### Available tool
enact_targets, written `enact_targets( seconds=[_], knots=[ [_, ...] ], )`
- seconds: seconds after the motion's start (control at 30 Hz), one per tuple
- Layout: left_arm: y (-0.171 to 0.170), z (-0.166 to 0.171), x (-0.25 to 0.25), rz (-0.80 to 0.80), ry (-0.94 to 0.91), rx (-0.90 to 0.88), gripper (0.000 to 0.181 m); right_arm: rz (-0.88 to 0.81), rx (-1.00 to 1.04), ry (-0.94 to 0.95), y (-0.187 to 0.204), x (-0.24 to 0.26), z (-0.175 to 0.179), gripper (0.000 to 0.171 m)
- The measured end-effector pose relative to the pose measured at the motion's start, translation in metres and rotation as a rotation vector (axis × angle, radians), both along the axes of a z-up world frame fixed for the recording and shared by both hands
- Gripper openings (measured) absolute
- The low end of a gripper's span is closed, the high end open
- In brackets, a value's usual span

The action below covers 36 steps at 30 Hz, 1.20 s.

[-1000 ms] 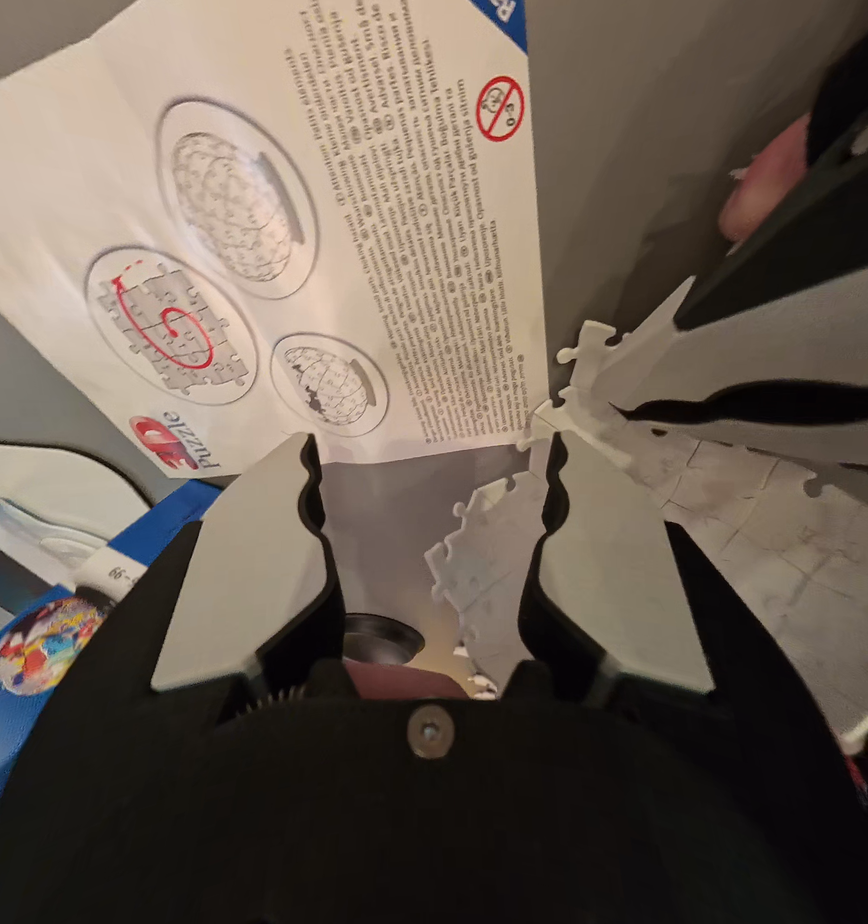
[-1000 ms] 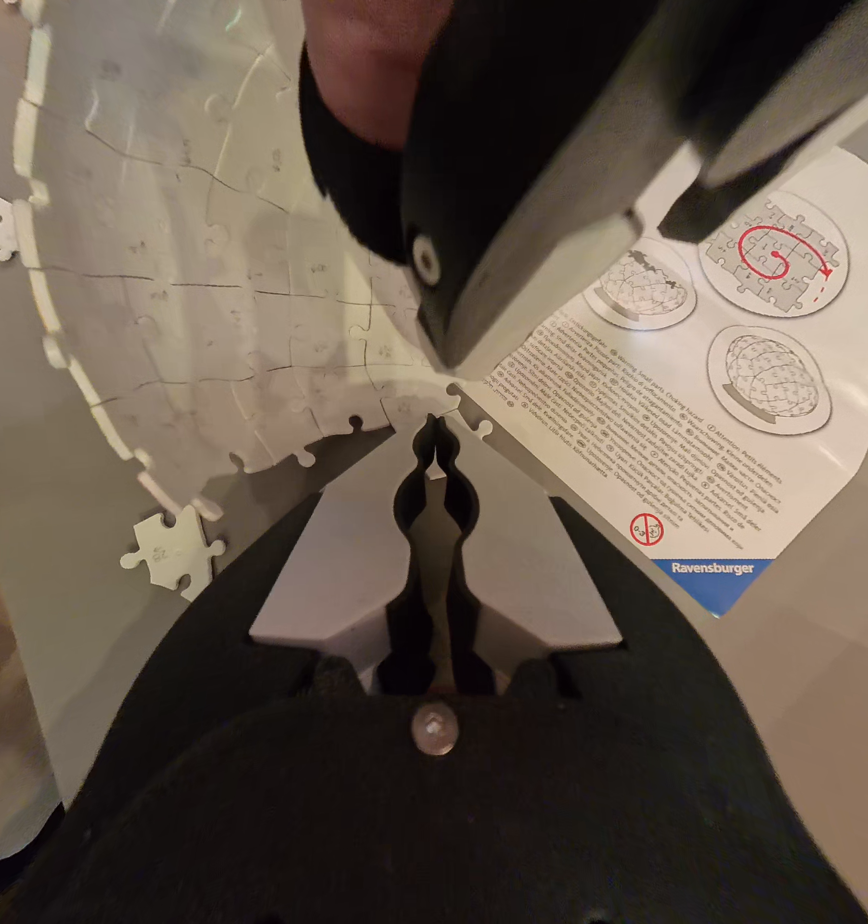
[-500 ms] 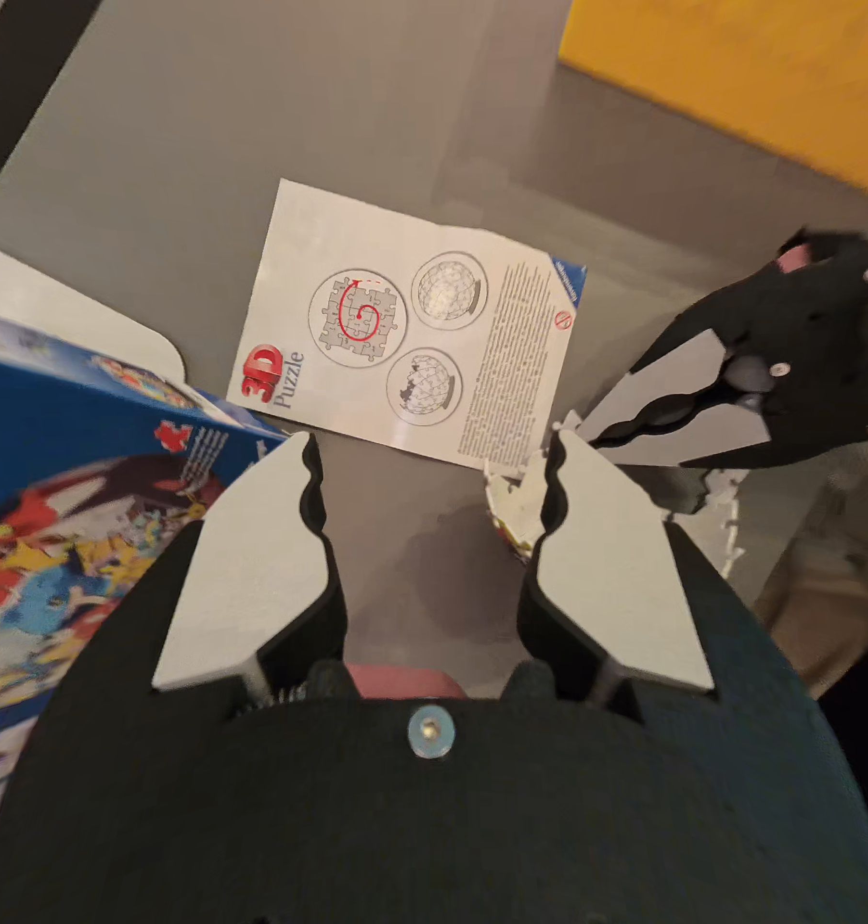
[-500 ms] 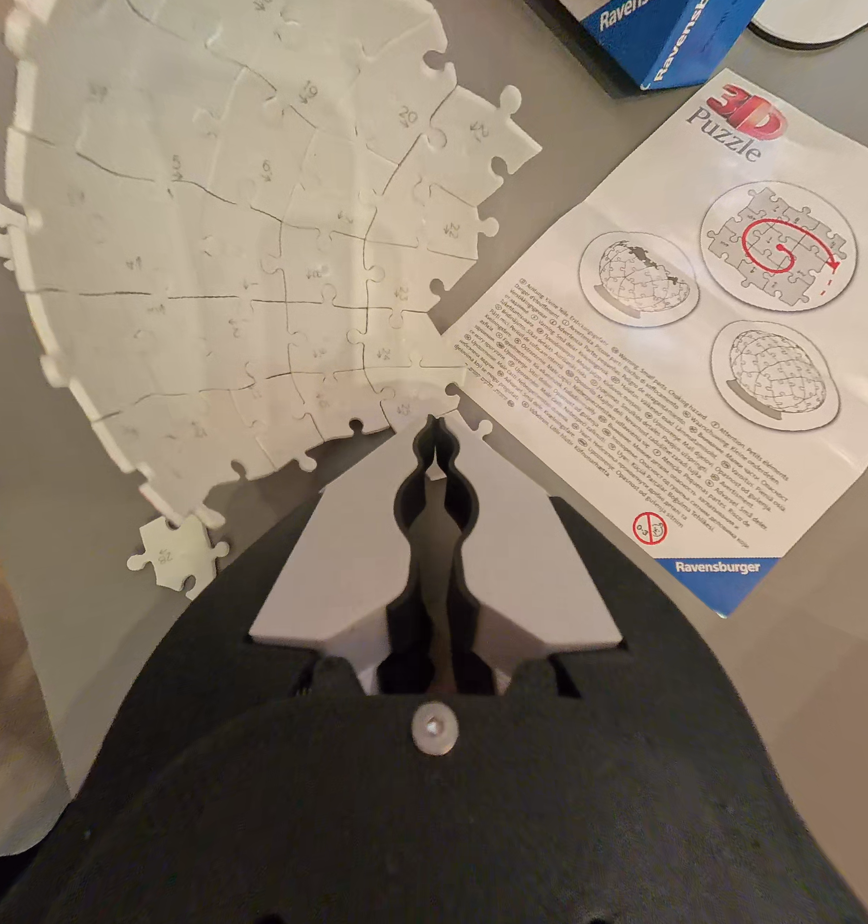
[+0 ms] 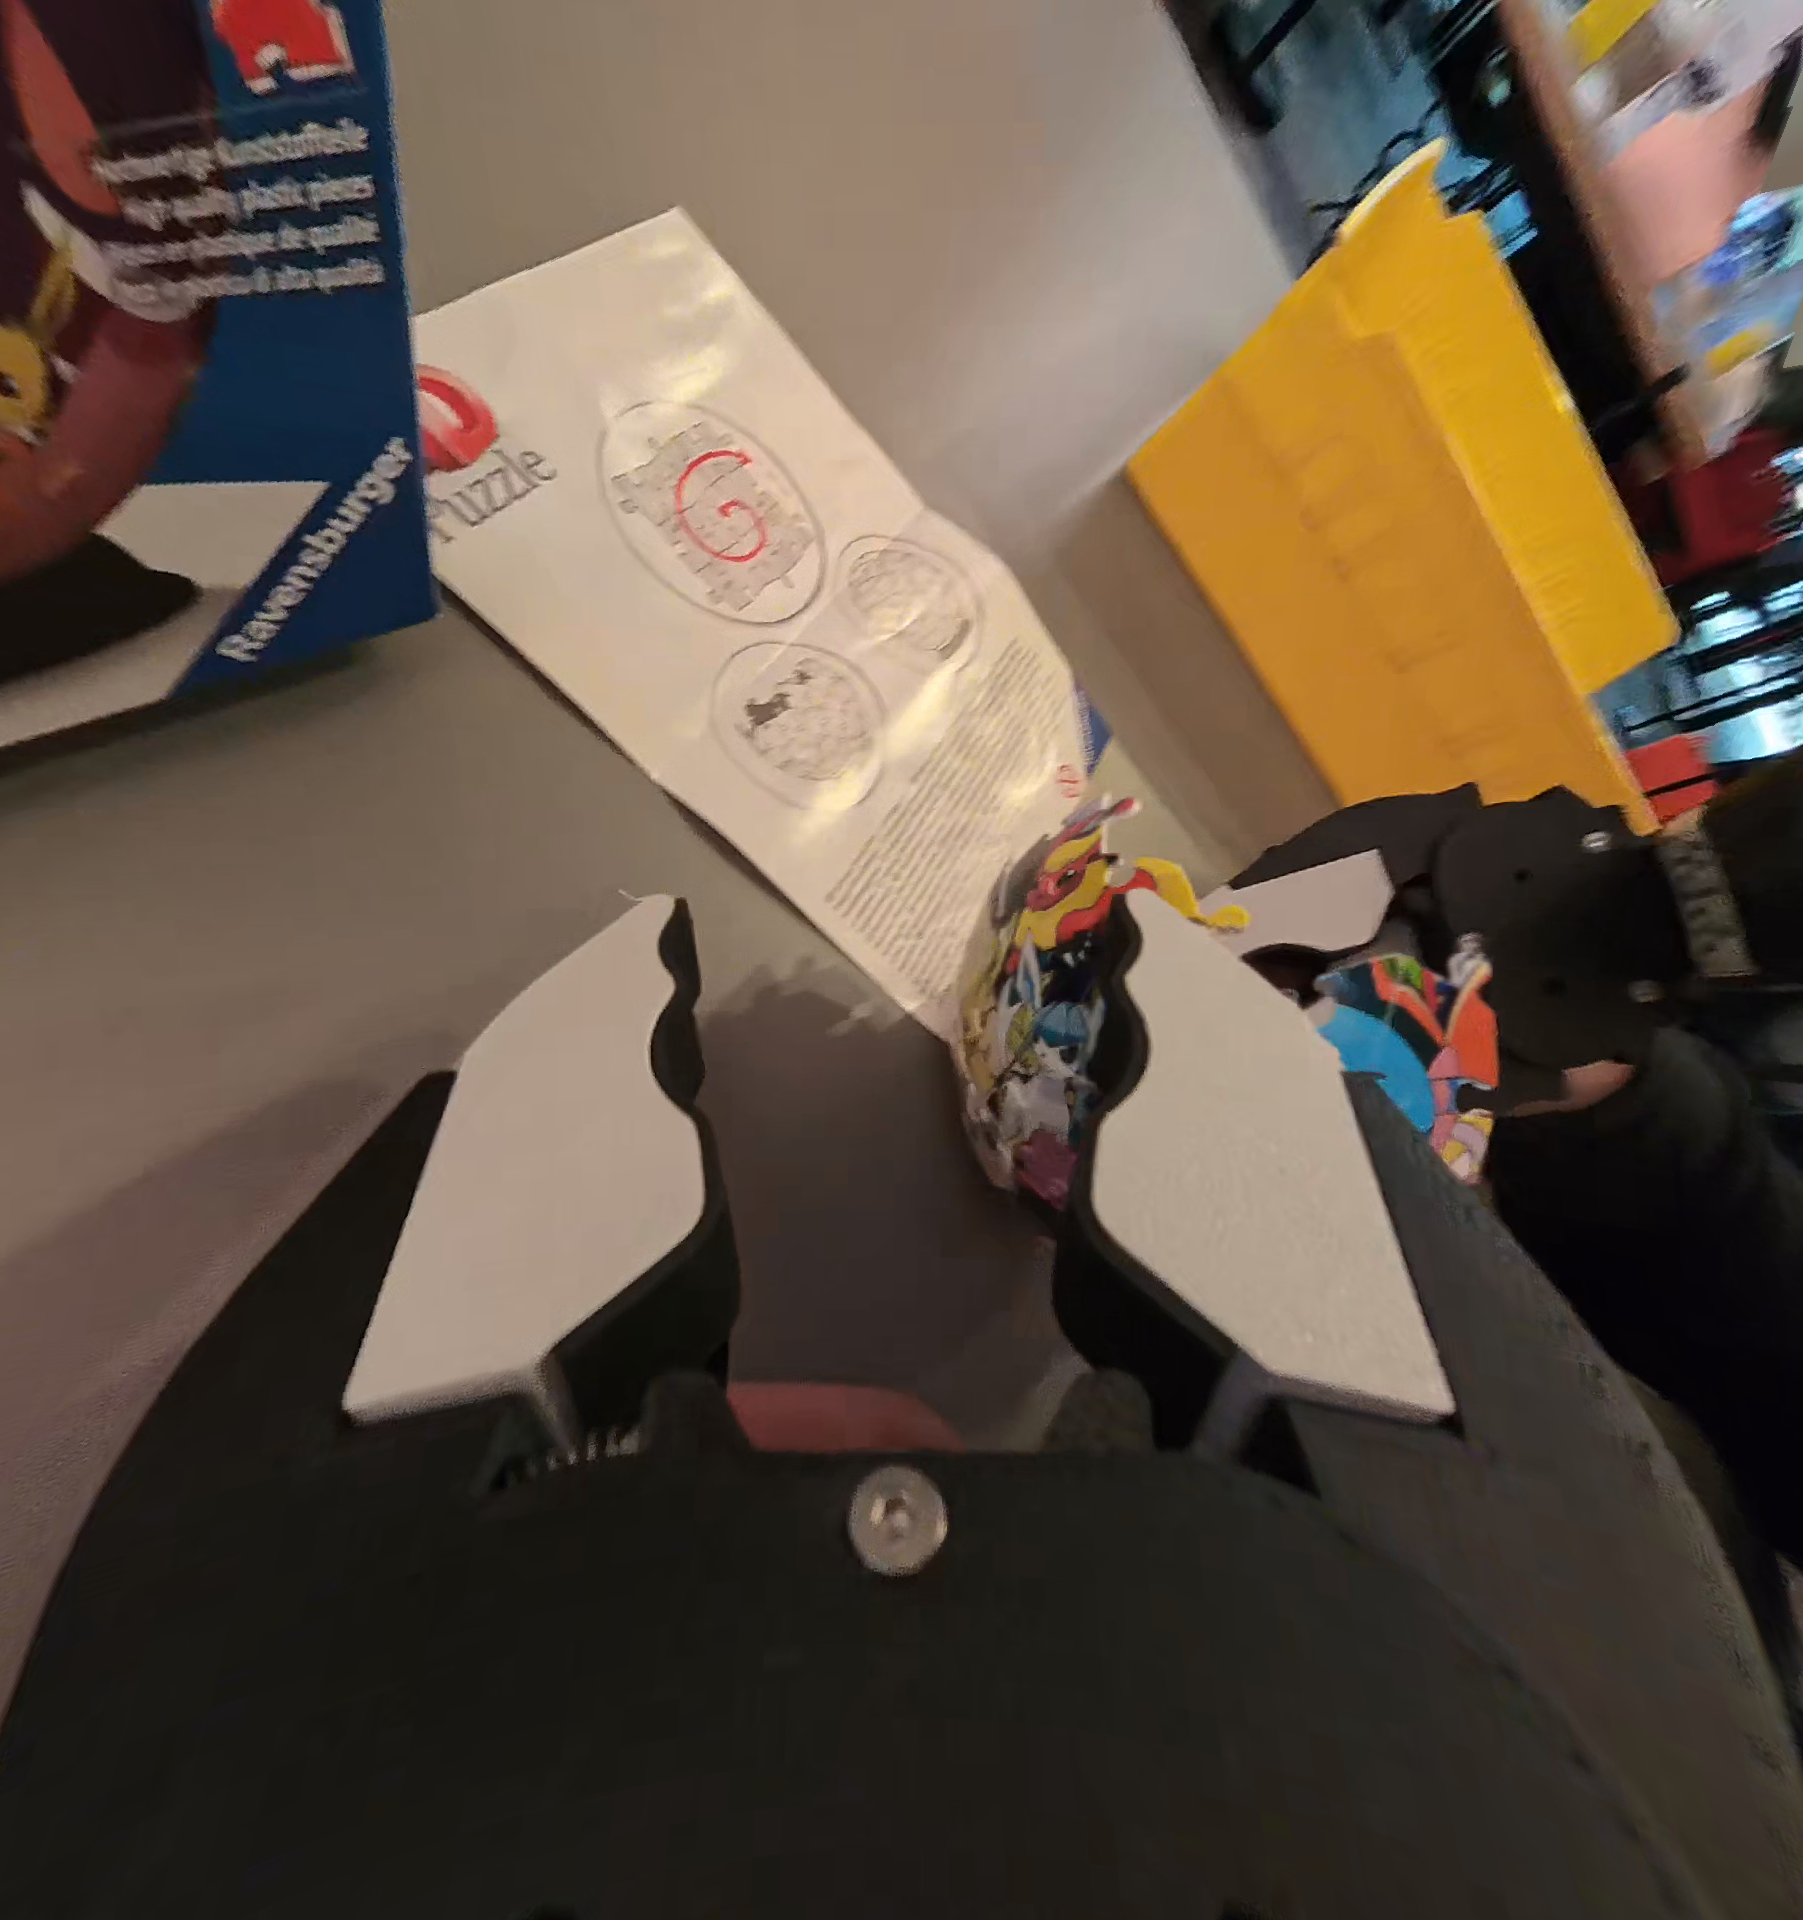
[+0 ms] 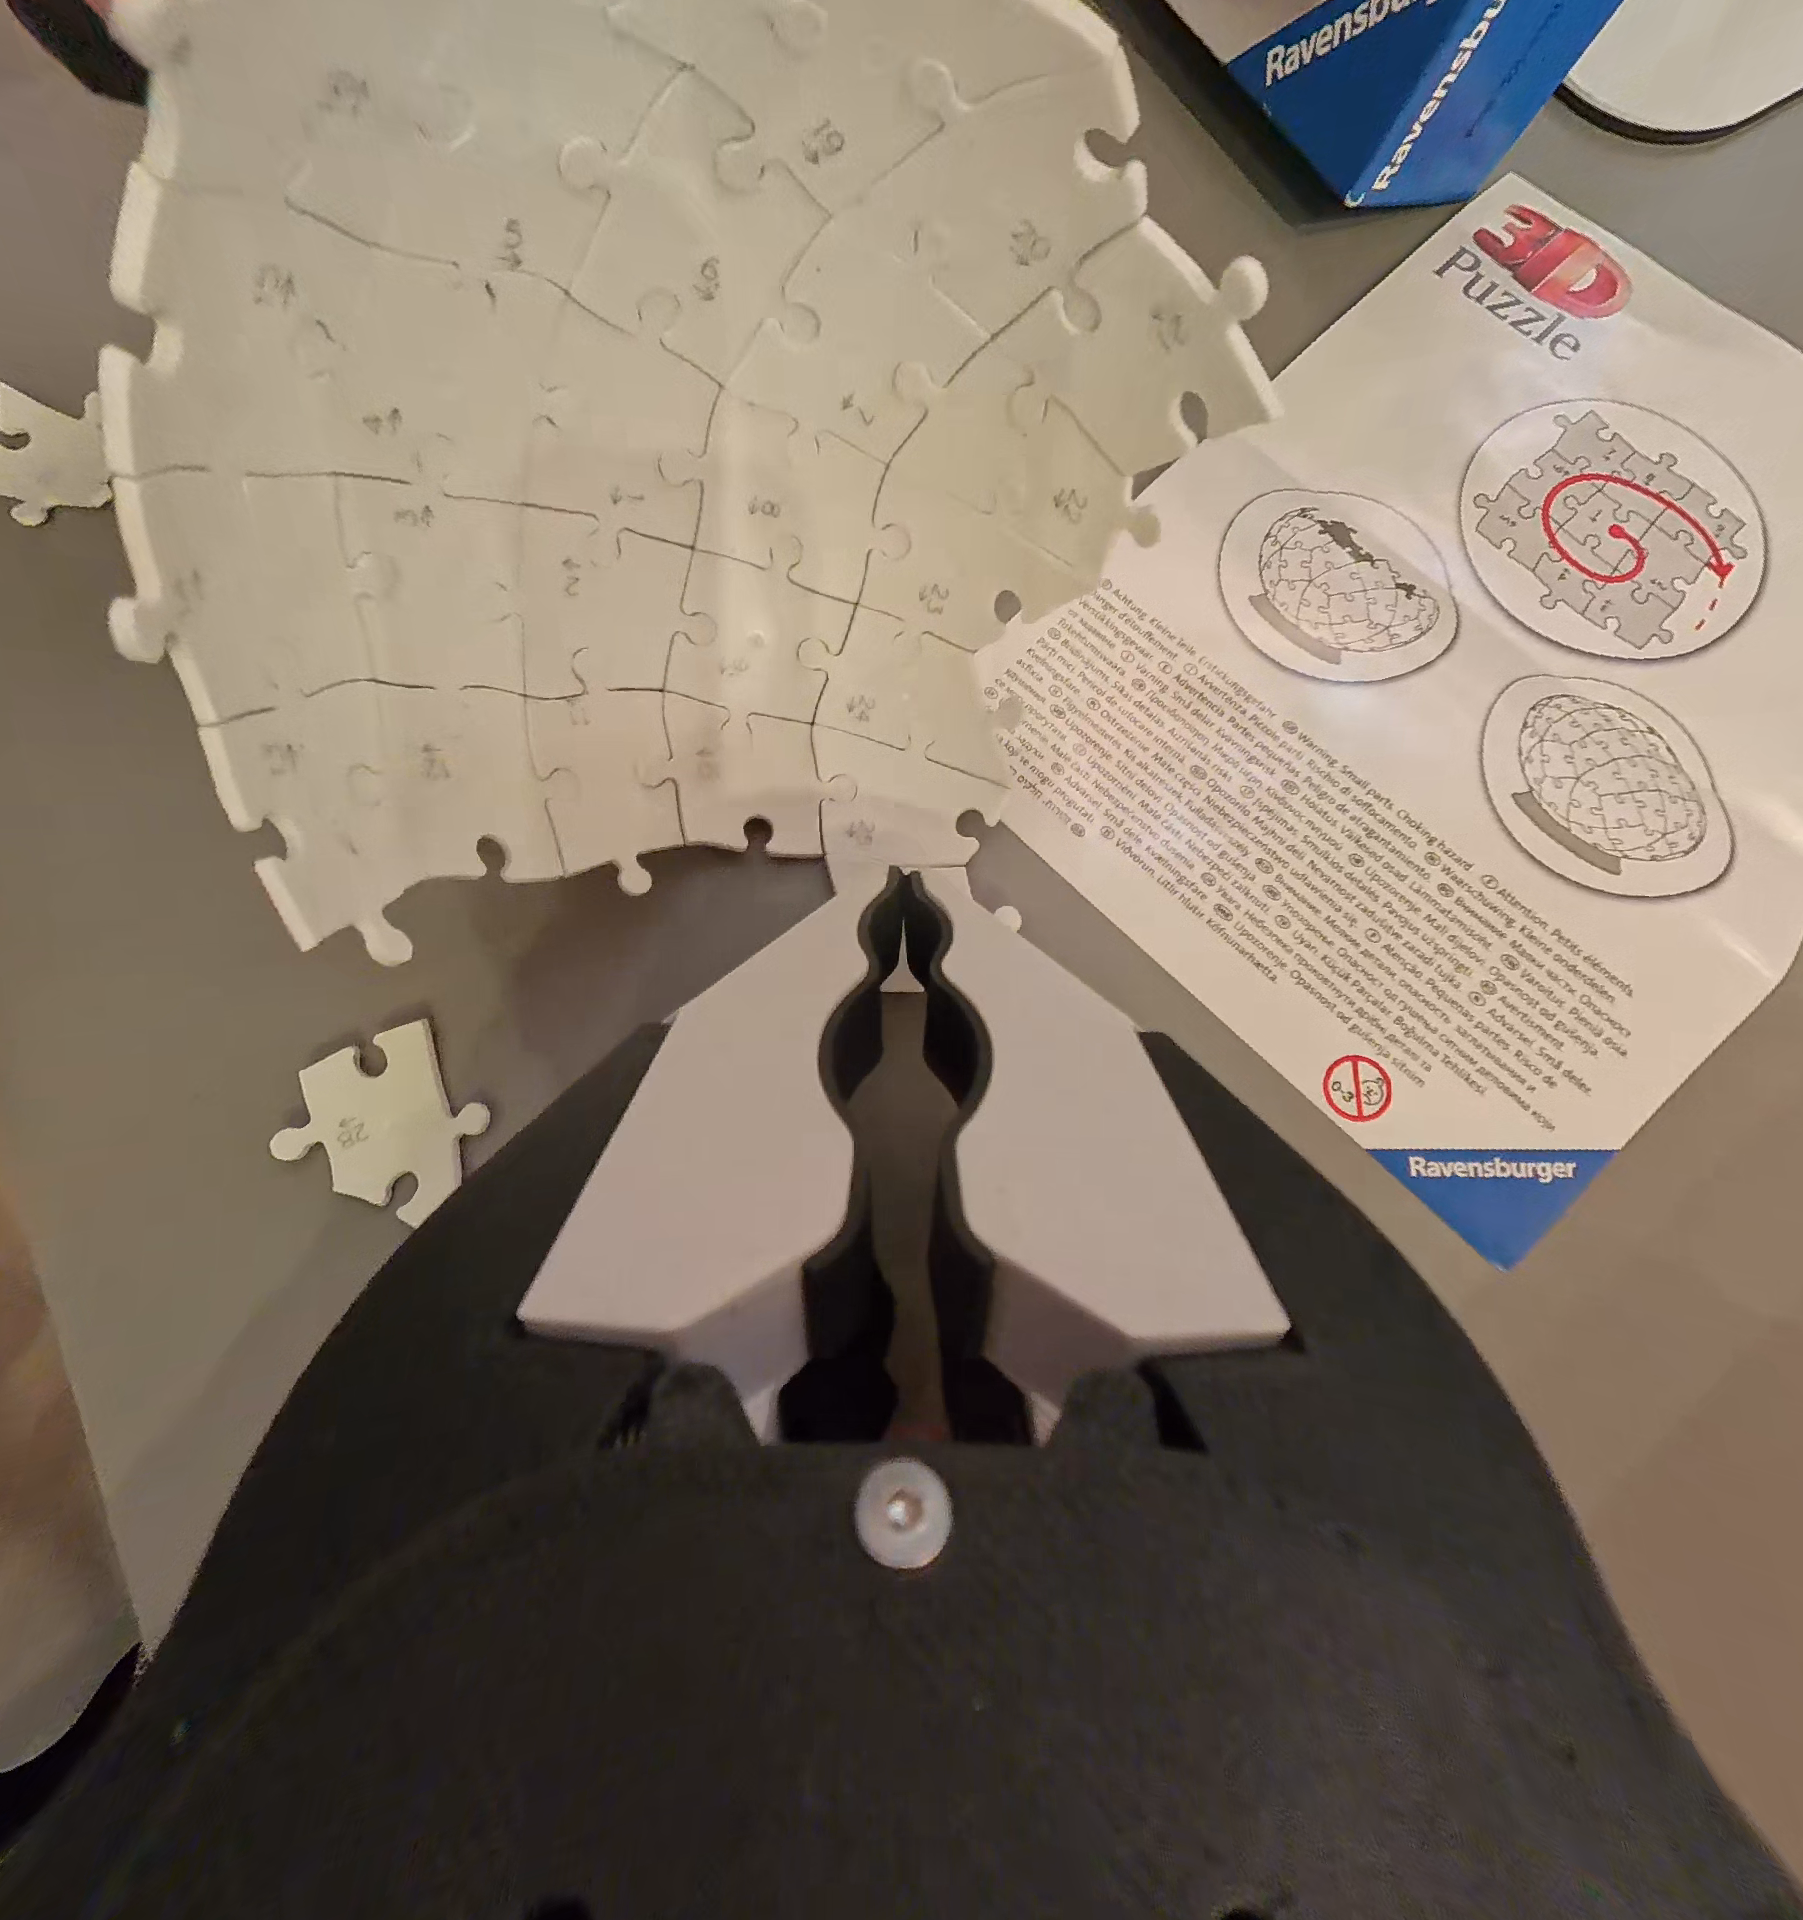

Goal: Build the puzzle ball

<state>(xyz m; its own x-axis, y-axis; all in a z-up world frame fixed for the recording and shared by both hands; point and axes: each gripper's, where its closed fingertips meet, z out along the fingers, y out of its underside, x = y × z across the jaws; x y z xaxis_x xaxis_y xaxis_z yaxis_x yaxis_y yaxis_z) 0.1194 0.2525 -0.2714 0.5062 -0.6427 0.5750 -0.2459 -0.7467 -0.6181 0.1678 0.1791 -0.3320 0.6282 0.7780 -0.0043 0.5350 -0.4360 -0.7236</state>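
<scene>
The partly built puzzle ball is a curved shell of joined pieces; its white numbered inside (image 6: 616,468) faces the right wrist view. My right gripper (image 6: 905,883) is shut on the shell's lower edge piece. A loose white piece (image 6: 377,1122) lies on the grey table to the left of it. Another piece (image 6: 40,457) sticks out at the shell's left edge. In the left wrist view the shell's colourful printed side (image 5: 1042,1039) shows beside my right finger, with the right gripper (image 5: 1323,894) beyond it. My left gripper (image 5: 902,925) is open and empty, just left of the shell.
A white instruction sheet (image 6: 1396,727) (image 5: 772,571) lies on the table beside the shell. The blue puzzle box (image 5: 253,312) (image 6: 1396,83) stands behind it. A yellow crate (image 5: 1396,520) stands at the far right of the table. A white tray edge (image 6: 1707,62) shows beyond the box. Across from one pair of fingers to the other is roughly 12 cm.
My left gripper has drawn away from the shell, stayed open, and now looks low across the table. My right gripper stays shut on the shell's edge; more of the shell shows.
</scene>
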Motion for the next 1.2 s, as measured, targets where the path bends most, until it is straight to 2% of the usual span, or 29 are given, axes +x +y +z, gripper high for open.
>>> enact_targets(
  seconds=[0.03, 0.43, 0.73, 1.03, 1.2],
  knots=[
    [-0.001, 0.001, 0.003, -0.006, -0.018, -0.013, 0.073, 0.002, 0.003, -0.003, 0.0, 0.0, 0.0, 0.0],
    [-0.006, 0.0, 0.018, 0.003, -0.085, -0.039, 0.073, 0.116, 0.069, -0.215, -0.001, -0.003, -0.001, 0.0],
    [-0.008, 0.001, 0.02, 0.011, -0.127, -0.057, 0.073, 0.122, 0.131, -0.192, -0.001, -0.003, -0.001, 0.0],
    [-0.012, -0.001, 0.02, 0.022, -0.154, -0.086, 0.073, 0.18, 0.252, -0.312, -0.001, -0.005, -0.001, 0.0],
    [-0.013, 0.002, 0.02, 0.034, -0.193, -0.105, 0.073, 0.152, 0.202, -0.219, -0.003, -0.008, 0.0, 0.0]
  ],
)
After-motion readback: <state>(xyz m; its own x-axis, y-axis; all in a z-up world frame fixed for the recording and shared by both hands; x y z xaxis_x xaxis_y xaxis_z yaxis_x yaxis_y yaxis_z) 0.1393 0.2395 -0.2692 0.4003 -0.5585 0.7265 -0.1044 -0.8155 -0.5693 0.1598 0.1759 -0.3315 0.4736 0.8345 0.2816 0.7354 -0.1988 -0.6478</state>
